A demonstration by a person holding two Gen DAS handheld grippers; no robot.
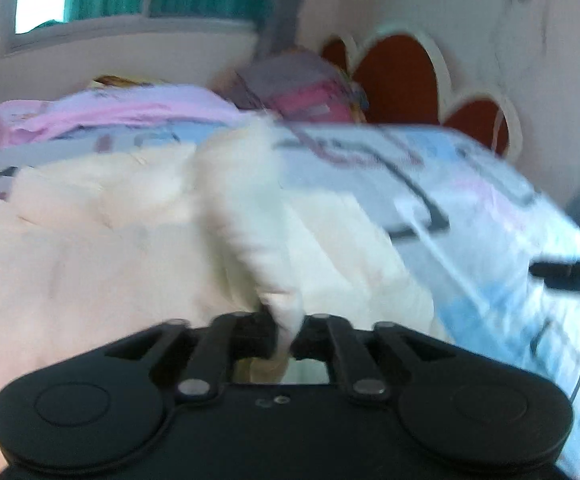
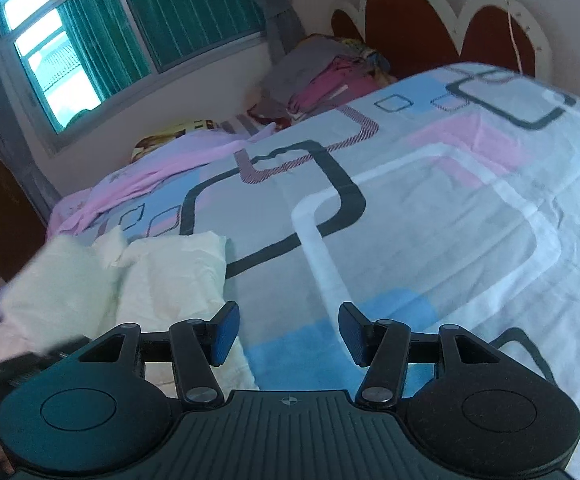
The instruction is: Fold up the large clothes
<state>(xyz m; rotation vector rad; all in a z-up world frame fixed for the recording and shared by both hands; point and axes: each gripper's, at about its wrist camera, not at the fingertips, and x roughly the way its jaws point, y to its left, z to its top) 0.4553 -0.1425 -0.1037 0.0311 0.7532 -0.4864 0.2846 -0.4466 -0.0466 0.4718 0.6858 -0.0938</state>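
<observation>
Left gripper [image 1: 286,336] clamped on a fold of cream garment [image 1: 130,240]; right gripper [image 2: 288,334] fingers apart above patterned bedsheet [image 2: 429,208].

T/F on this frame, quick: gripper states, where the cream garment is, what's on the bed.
1. The left gripper is shut on a fold of the cream garment. True.
2. The right gripper is also clamped on the garment. False: its jaws stand apart with nothing between them, above the patterned bedsheet.
3. The cream garment lies on the bed, to the left in the right wrist view. True.
4. The bedsheet is plain white. False: it has blue, pink and grey blocks with dark outlined rounded squares.
5. A pile of clothes sits near the headboard. True.
</observation>
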